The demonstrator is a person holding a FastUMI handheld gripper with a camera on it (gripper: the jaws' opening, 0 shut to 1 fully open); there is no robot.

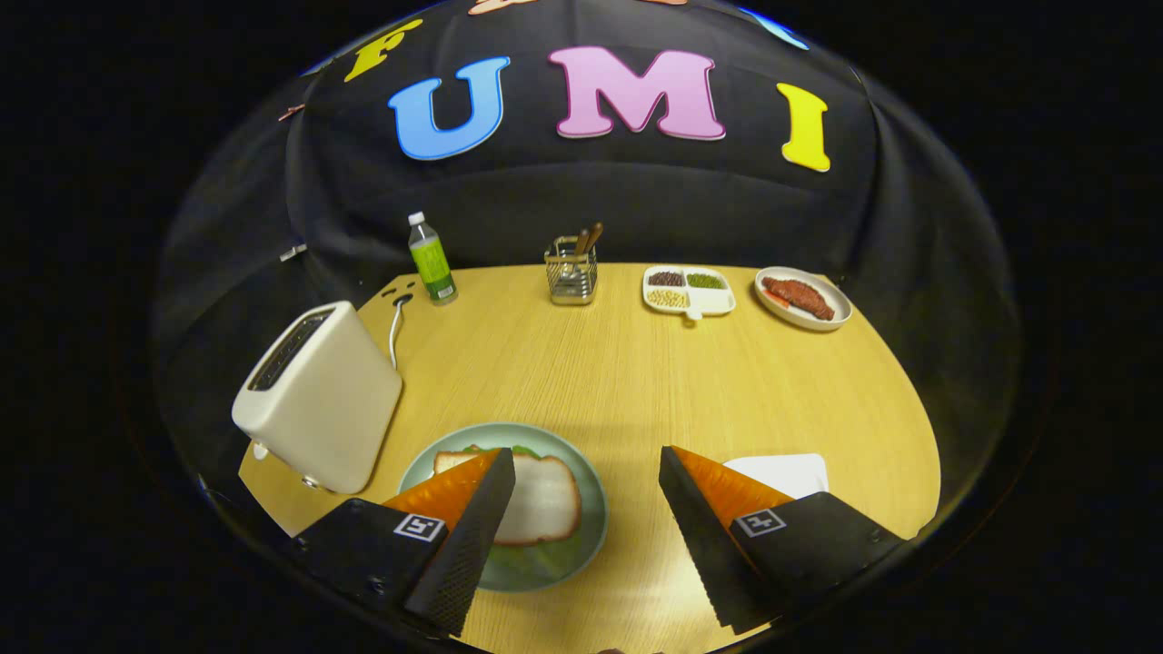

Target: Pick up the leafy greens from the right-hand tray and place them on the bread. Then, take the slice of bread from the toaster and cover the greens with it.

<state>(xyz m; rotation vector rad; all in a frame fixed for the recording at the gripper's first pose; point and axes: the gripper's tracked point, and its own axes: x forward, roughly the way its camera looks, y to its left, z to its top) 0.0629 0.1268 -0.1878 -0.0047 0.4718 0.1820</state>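
The gripper (586, 509) is hovering over the near table edge with its jaws standing wide apart and gripping nothing. On the green plate (591, 536) the bread slice (543, 500) is lying over the leafy greens (531, 554), so both steps appear done. The white tray (786, 472) is showing just beyond the right finger. The toaster (318, 395) is standing left of the plate, clear of the fingers.
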